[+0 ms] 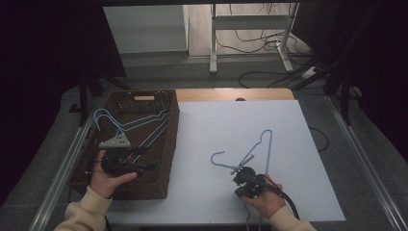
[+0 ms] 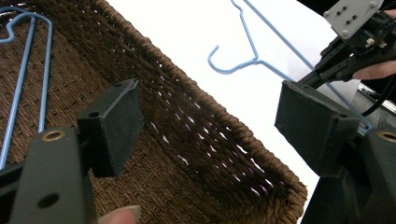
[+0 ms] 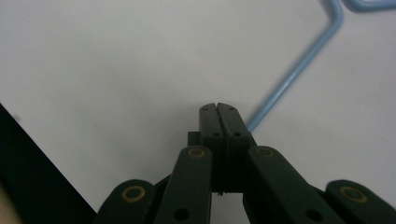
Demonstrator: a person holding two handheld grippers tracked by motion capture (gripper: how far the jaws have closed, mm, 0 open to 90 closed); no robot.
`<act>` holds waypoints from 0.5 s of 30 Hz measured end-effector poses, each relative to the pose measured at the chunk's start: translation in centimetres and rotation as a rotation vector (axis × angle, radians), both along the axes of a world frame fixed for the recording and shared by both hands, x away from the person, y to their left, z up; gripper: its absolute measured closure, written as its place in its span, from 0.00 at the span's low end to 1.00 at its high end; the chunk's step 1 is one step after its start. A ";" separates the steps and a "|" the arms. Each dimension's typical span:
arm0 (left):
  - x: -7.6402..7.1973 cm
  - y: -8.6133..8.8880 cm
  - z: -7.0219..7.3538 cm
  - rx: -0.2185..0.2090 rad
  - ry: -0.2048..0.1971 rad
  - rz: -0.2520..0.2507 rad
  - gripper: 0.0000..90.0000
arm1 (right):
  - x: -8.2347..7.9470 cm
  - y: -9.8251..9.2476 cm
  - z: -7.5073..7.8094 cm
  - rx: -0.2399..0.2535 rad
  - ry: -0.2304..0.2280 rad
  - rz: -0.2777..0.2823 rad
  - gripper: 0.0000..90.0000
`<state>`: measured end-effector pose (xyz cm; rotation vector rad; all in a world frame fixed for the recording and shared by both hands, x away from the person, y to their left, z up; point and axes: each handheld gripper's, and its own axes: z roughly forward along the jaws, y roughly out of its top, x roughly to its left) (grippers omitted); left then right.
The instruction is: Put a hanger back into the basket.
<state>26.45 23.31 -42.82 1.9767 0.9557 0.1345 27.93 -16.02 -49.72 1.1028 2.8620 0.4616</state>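
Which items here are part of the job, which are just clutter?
In play: blue hanger on the white table, right claw shut on its wire, woven basket holding more hangers, left claw open over it.

Lying about: floor cables, metal stand.

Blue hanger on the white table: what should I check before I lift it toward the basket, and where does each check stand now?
1. Right gripper jaws shut: ok.
2. Blue hanger wire clamped between its pads: cannot tell; the wire comes out from beside the closed tips.
3. Hanger free of other things on the white table: ok.
4. Left gripper open and apart from that hanger: ok; it hangs over the basket.
5. Room in the basket: probably ok; the other hangers lie in it, with bare weave beside them.
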 end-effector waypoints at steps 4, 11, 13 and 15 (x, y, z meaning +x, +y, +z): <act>0.0 0.0 0.0 -0.001 -0.001 0.002 0.26 | 0.0 -2.4 0.2 -0.013 0.001 -0.042 0.99; 0.1 0.0 0.0 0.001 -0.001 0.001 0.26 | 0.2 -5.4 0.5 -0.095 -0.040 -0.092 0.99; 0.1 -0.1 0.0 0.001 -0.001 0.001 0.26 | 0.4 -6.0 0.6 -0.103 -0.047 -0.108 0.99; 0.1 -0.1 0.0 0.001 -0.001 0.000 0.26 | 0.6 -6.4 0.7 -0.096 -0.047 -0.114 0.99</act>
